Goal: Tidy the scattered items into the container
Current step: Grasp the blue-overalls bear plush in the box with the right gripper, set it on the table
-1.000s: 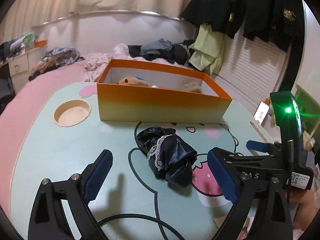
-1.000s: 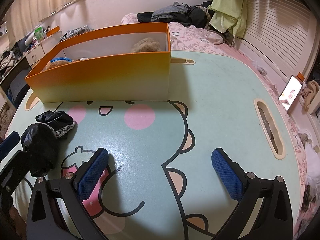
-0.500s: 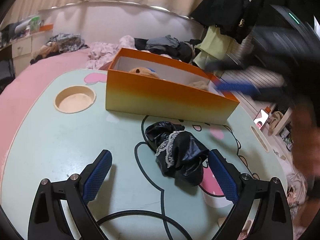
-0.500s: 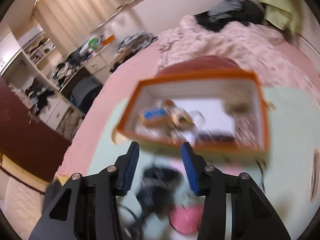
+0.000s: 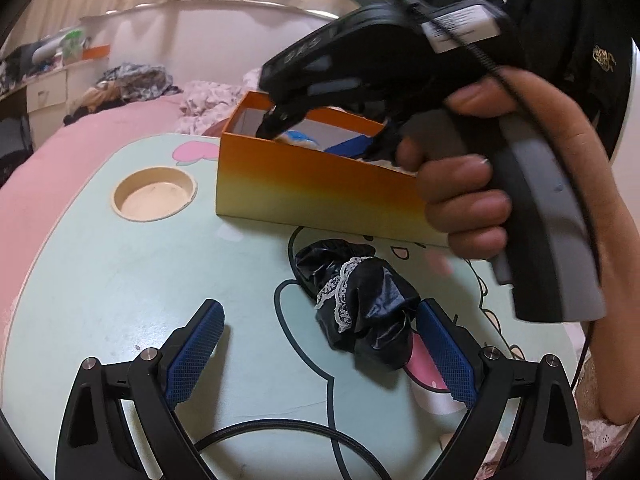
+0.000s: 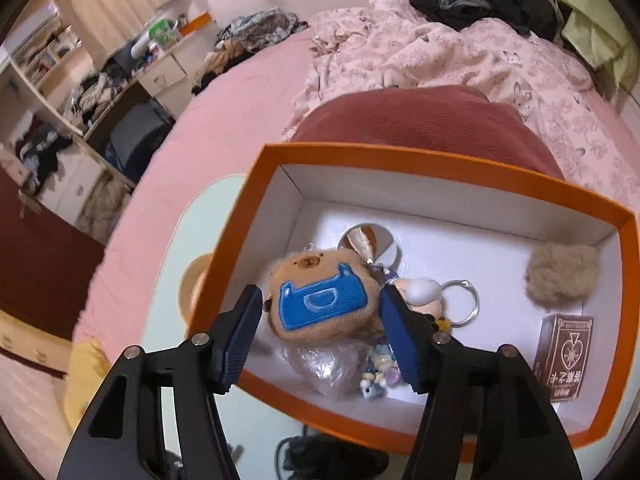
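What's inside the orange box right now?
Orange box holds a plush toy, fluffy pouch, card pack, round mirror, key ring, plastic wrap. Anything under the plush is hidden.

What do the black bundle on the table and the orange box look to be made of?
Black bundle: thin glossy fabric, satin-like, with soft creases that catch highlights and a white lace trim; likely limp when gripped. Orange box: looks like stiff matte cardboard, with thin straight walls, sharp folded corners, white inside and an orange-to-yellow print outside.
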Demonstrator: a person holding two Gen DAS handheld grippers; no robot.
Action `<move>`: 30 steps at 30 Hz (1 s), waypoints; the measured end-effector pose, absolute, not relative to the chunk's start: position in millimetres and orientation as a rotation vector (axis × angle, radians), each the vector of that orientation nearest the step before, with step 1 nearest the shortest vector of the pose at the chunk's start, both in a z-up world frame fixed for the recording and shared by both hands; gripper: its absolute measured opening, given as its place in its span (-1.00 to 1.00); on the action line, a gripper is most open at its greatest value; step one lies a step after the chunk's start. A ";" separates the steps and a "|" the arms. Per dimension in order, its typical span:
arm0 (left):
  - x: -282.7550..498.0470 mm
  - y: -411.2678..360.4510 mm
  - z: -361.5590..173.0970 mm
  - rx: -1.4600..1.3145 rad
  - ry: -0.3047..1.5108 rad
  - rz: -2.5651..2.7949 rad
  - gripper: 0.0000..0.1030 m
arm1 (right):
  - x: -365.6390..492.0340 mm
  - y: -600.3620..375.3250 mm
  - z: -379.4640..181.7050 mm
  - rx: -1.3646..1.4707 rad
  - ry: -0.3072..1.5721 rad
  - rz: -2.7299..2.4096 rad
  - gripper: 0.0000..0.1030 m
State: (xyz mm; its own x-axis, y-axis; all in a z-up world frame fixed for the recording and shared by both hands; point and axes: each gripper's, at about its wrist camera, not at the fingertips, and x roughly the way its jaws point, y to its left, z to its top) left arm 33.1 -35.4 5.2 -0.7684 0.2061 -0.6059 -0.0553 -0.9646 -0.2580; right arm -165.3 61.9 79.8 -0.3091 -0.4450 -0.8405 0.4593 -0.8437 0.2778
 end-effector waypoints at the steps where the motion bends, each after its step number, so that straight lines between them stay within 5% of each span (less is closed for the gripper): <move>1: 33.0 -35.8 4.8 -1.005 -0.344 2.807 0.87 | -164.5 59.9 81.6 1.376 0.050 -2.184 -0.01; 17: 33.0 -43.3 3.0 -1.003 -0.406 2.791 0.87 | -93.1 150.1 159.2 1.053 -0.133 -2.273 -0.07; 30: 35.0 -50.2 4.9 -0.965 -0.465 2.775 0.87 | -52.9 176.3 49.0 1.225 -0.058 -2.443 0.02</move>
